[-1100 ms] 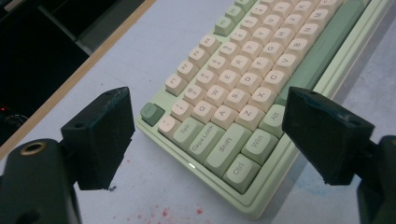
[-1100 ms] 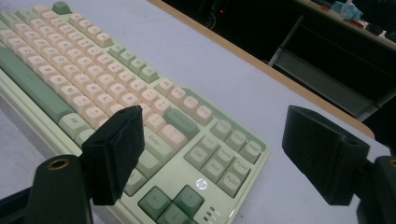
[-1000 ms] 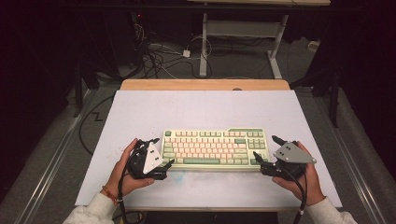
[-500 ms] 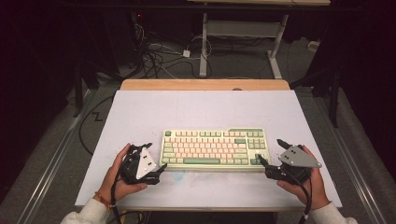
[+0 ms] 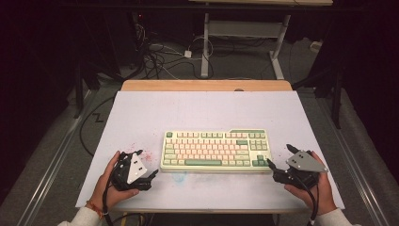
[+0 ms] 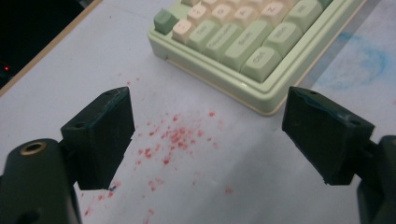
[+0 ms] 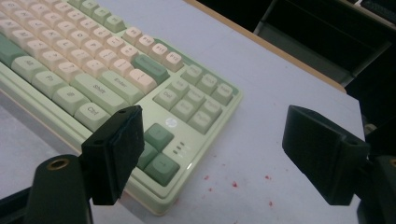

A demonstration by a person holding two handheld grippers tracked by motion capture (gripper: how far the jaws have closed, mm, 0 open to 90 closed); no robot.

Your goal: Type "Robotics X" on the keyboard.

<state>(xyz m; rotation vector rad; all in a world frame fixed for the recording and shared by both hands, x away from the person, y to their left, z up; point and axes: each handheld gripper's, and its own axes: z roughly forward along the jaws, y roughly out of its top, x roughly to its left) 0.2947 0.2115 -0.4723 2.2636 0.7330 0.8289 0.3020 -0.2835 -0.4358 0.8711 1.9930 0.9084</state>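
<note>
- Holding our left gripper [image 5: 151, 175] wide open, just off the keyboard's [image 5: 215, 149] left end;
- our right gripper [image 5: 272, 165] gapes wide at the keyboard's right front corner; neither grips anything.

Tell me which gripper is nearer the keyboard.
Right. The right gripper sits just off the keyboard at its near right corner, jaws open. The left gripper rests a little farther off the near left corner, jaws also open.
</note>
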